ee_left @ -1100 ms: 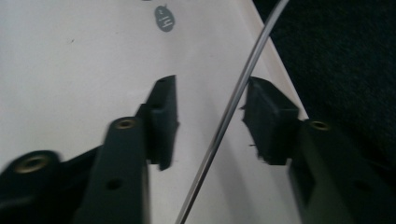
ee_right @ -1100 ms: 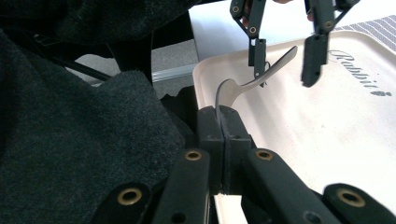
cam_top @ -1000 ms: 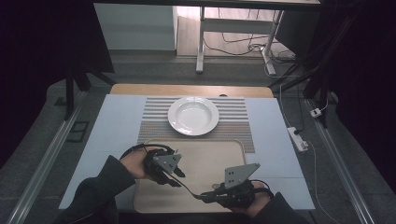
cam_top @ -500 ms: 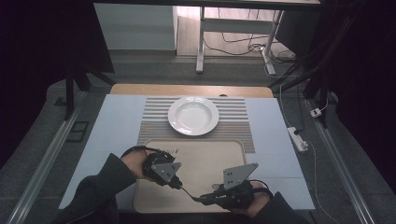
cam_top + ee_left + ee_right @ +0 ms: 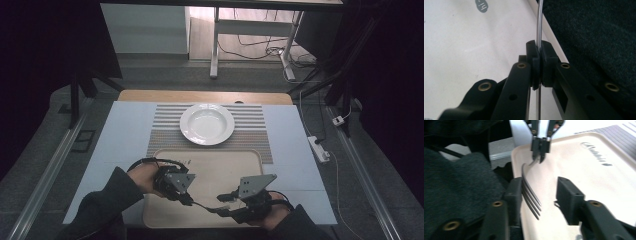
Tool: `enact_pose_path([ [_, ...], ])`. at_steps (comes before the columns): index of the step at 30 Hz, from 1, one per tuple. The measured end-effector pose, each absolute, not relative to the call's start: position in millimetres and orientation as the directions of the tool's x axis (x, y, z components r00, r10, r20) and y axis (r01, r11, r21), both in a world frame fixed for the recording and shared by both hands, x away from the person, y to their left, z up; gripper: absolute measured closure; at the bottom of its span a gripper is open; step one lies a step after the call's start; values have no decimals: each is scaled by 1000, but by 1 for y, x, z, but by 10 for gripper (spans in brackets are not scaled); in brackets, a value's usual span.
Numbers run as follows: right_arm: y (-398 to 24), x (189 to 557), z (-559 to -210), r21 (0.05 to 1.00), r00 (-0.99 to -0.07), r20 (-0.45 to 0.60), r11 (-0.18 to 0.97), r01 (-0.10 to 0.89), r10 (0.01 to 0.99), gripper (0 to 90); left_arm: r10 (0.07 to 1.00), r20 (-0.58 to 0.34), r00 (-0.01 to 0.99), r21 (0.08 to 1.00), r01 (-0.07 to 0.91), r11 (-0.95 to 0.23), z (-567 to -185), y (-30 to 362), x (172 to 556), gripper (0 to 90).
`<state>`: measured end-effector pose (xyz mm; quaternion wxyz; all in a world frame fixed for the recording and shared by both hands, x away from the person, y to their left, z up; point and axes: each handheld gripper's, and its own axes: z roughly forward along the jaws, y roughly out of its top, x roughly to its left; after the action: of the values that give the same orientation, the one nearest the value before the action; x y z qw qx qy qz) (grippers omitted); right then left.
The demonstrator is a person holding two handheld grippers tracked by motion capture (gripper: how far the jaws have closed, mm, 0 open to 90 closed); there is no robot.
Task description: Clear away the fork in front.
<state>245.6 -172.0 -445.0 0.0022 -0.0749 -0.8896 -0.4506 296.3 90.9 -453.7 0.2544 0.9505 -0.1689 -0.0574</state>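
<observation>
A metal fork hangs just above the beige tray, bridging my two grippers near the tray's front edge. My left gripper is shut on the fork's thin handle, which runs up between its pads. Seen from the right gripper view, the left gripper pinches the handle end. My right gripper is open; its jaws have just been opening, and the tines lie between them, close to one pad, unpressed. From above, the left gripper and right gripper face each other.
A white deep plate sits on a striped placemat beyond the tray. Pale blue cover spans the table. A white power strip lies off the right edge. The person's dark sleeves enter from the bottom.
The right gripper's jaws have spread apart around the fork's tines. The left gripper's jaws have drawn together on the handle. Both hands have kept their places.
</observation>
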Motion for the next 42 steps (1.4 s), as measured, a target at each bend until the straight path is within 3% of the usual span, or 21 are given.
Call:
enact_pose_path([
  [9,-180,252,-443,809,-969,13,568,155,246,307,-175,-53,983,459,-132,-879,-454,99,295,867],
  [15,-183,253,-446,782,-950,-22,597,178,312,216,-32,-69,997,441,2,-898,-459,110,295,867],
  [23,-194,255,-448,773,-919,-28,591,230,394,151,210,-116,971,411,240,-879,-465,123,293,867],
  [34,-215,257,-456,762,-859,16,550,342,512,98,458,-163,874,440,480,-759,-466,145,290,866],
  [42,-229,255,-459,756,-819,17,529,386,574,44,605,-184,775,409,620,-670,-475,151,285,866],
])
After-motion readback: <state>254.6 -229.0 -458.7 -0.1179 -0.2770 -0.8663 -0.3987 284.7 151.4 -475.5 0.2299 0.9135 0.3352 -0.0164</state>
